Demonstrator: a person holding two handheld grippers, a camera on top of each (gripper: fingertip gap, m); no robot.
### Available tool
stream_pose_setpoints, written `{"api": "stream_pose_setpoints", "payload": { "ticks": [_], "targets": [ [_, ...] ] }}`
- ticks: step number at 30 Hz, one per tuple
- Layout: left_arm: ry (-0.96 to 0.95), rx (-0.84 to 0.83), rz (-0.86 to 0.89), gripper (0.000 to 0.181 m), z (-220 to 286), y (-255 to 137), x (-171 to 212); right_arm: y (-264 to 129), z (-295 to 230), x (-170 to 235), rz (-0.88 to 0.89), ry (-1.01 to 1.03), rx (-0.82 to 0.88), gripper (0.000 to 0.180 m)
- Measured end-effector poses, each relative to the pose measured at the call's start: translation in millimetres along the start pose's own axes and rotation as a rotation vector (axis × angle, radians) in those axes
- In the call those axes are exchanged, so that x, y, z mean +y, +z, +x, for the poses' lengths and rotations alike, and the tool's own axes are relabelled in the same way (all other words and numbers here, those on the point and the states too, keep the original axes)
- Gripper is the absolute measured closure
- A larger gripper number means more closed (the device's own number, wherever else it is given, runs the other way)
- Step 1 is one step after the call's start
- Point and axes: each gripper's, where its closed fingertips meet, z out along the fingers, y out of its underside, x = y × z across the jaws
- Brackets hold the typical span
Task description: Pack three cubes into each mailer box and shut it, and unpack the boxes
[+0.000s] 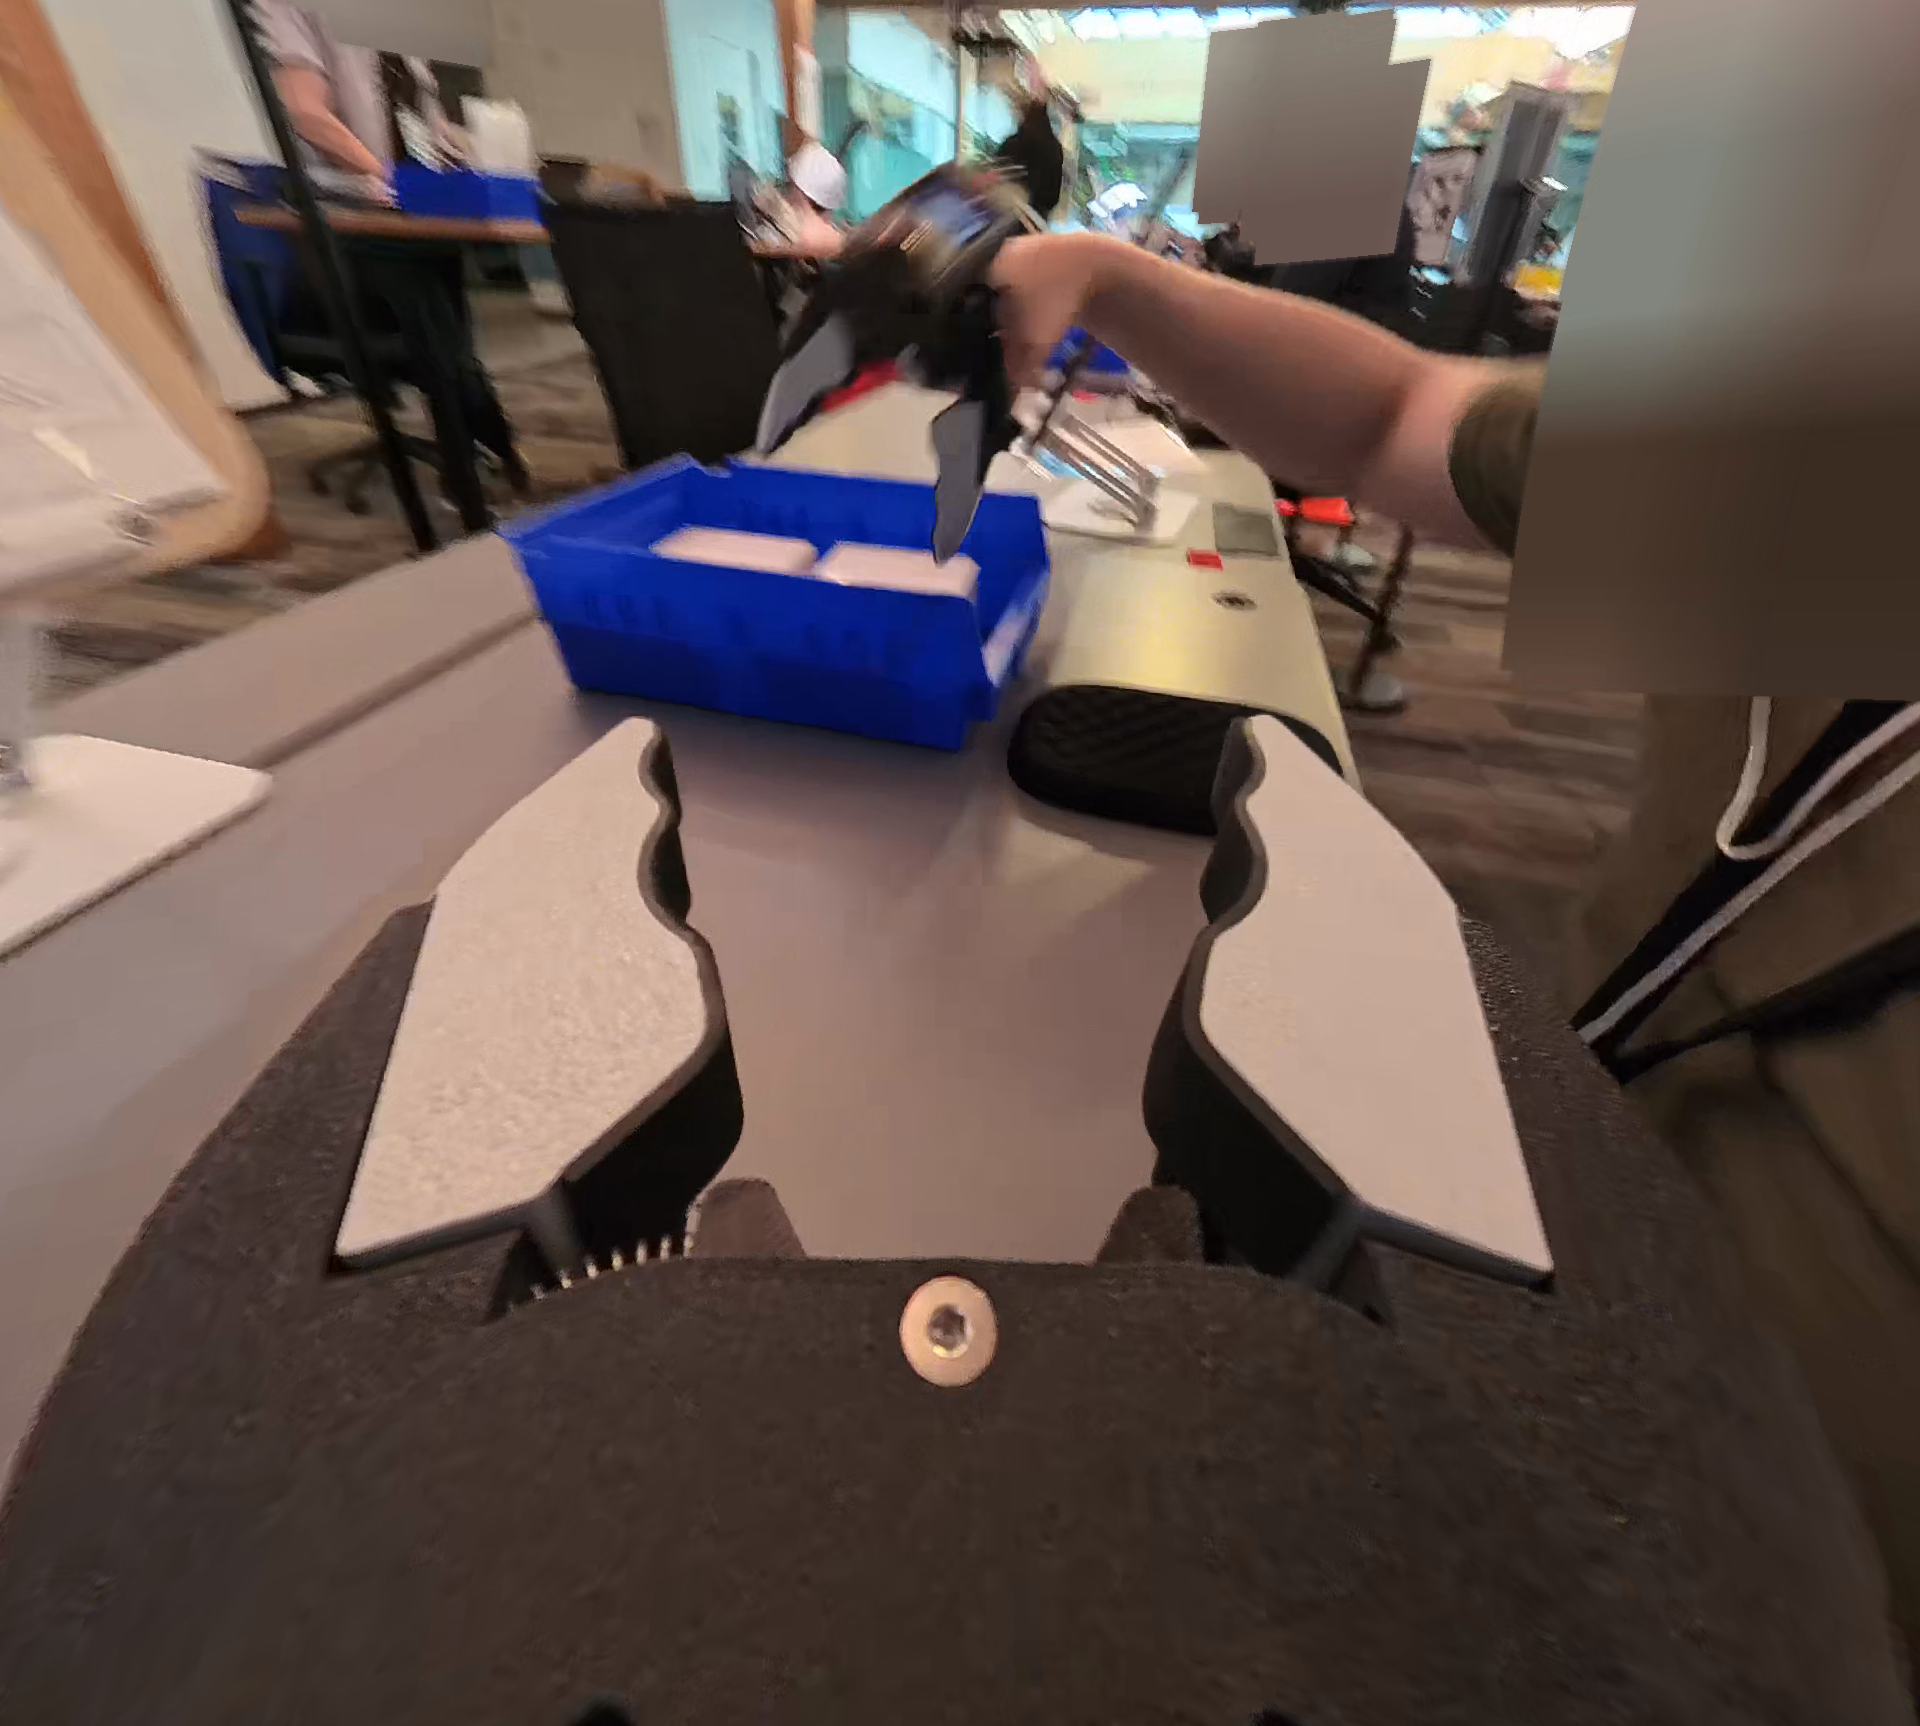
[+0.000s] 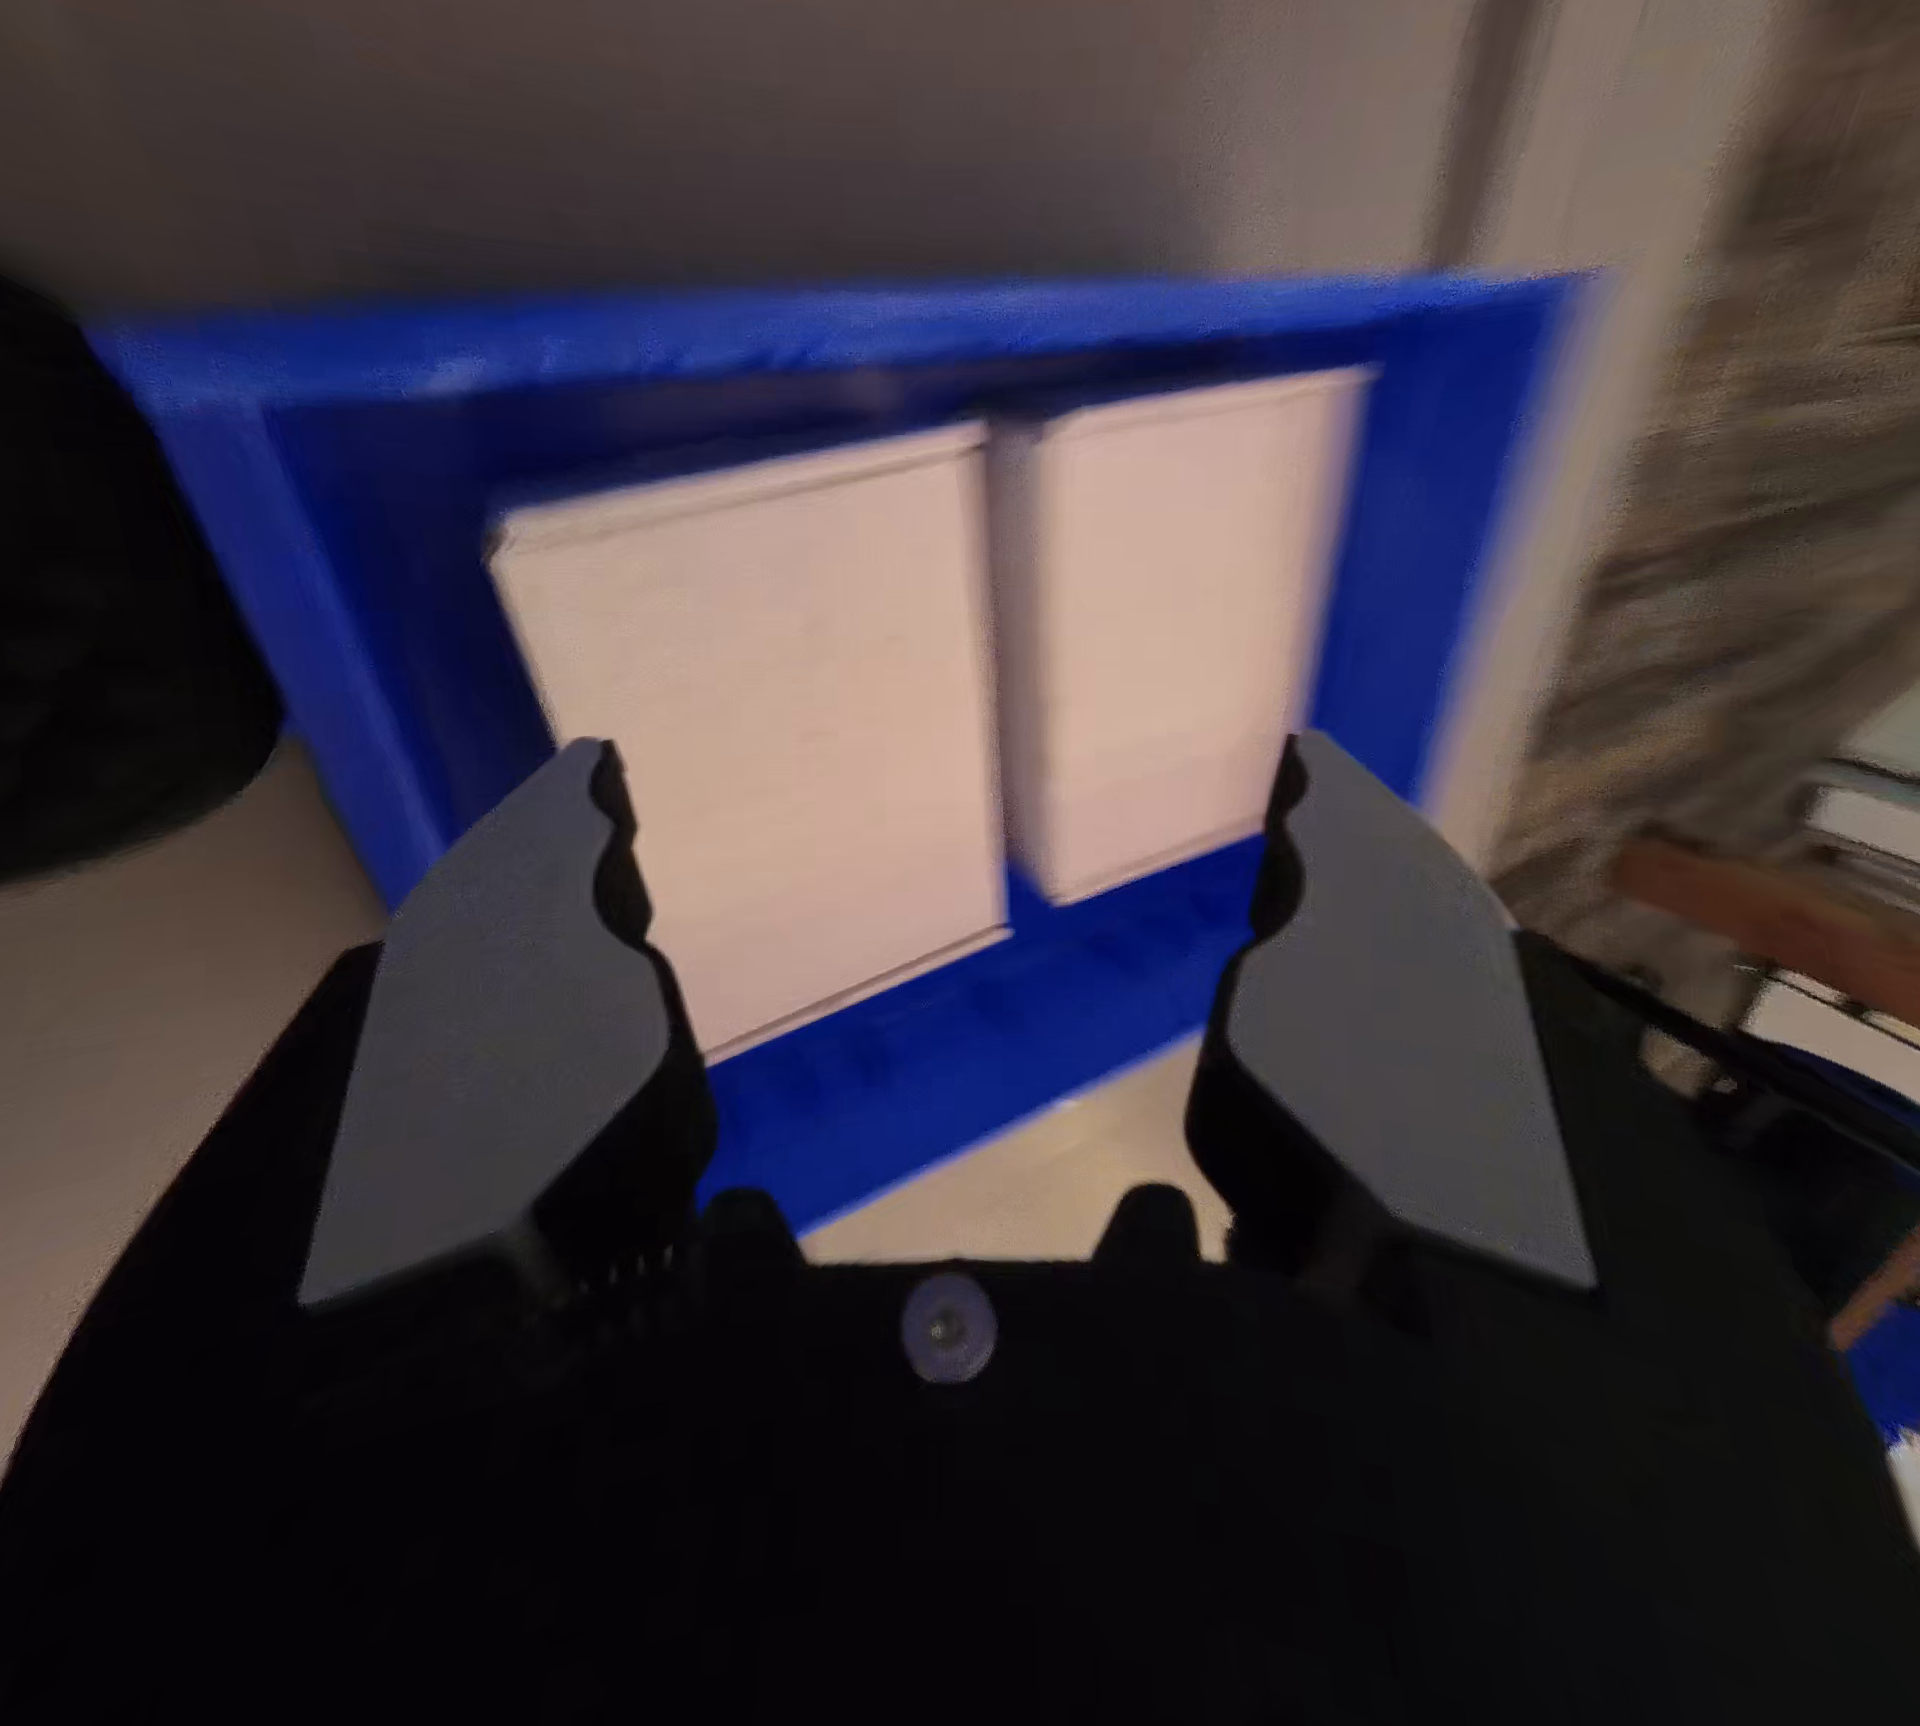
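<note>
The left claw [image 1: 940,777] hangs low over the grey bench [image 1: 914,1001] with its two pale fingers spread wide and nothing between them. From its own camera, a blue bin [image 1: 790,627] sits on the bench at about 12 o'clock, well beyond the fingertips, and a black textured pad [image 1: 1117,767] lies just beside the bin's near corner at 1 o'clock. Inside the bin two white mailer boxes [image 1: 738,549] lie flat and side by side, both with lids down (the cubes do not show in either view). The right claw [image 1: 868,471], held by a bare forearm [image 1: 1247,388] that reaches in from 3 o'clock, points down over the bin; its fingers stand apart, and one fingertip [image 1: 951,523] hangs at the right-hand box, though the blur hides whether it touches. In the right wrist view, heavily smeared, that same claw [image 2: 945,757] is splayed open and empty, looking almost straight down into the bin [image 2: 343,637]. The larger-looking mailer box [image 2: 769,710] fills the centre at 12 o'clock between the fingertips, and the second box [image 2: 1184,627] lies next to it at 1 o'clock, a narrow gap between them. A dark rounded shape [image 2: 104,596] lies outside the bin's wall at 9 o'clock.
</note>
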Motion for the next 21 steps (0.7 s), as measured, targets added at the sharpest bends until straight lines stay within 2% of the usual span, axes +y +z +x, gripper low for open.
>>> {"api": "stream_pose_setpoints", "payload": {
  "ticks": [2,4,6,7,11,14,16,17,19,21],
  "targets": [
    [0.026,-0.083,0.023,0.081,-11,-16,-19,-59,37,-31,0.258,0.128,0.196,0.071],
    [0.09,-0.238,-0.014,0.079,-35,-36,-41,-124,65,-48,0.551,0.303,0.341,0.076],
    [0.162,-0.441,-0.066,0.077,-72,-60,-76,-164,82,-42,0.773,0.503,0.442,0.081],
    [0.184,-0.539,-0.089,0.076,-92,-71,-97,-171,90,-35,0.817,0.587,0.482,0.084],
    [0.266,-0.723,-0.189,0.076,-143,-100,-164,-152,117,8,0.621,0.874,0.622,0.114],
    [0.251,-1.016,-0.253,0.071,-188,-153,-168,-112,118,46,0.5,1.101,0.603,0.125],
    [0.175,-1.215,-0.269,0.072,-214,-199,-144,-80,102,65,0.467,1.214,0.549,0.135],
    [0.122,-1.235,-0.278,0.077,-224,-211,-127,-65,96,76,0.427,1.209,0.526,0.137],
    [-0.012,-1.178,-0.45,0.076,-242,-225,-82,-39,75,118,0.184,1.334,0.459,0.136],
    [-0.173,-1.263,-0.624,0.074,-256,-263,-46,-23,57,132,0.123,1.405,0.365,0.138]
  ]
}}
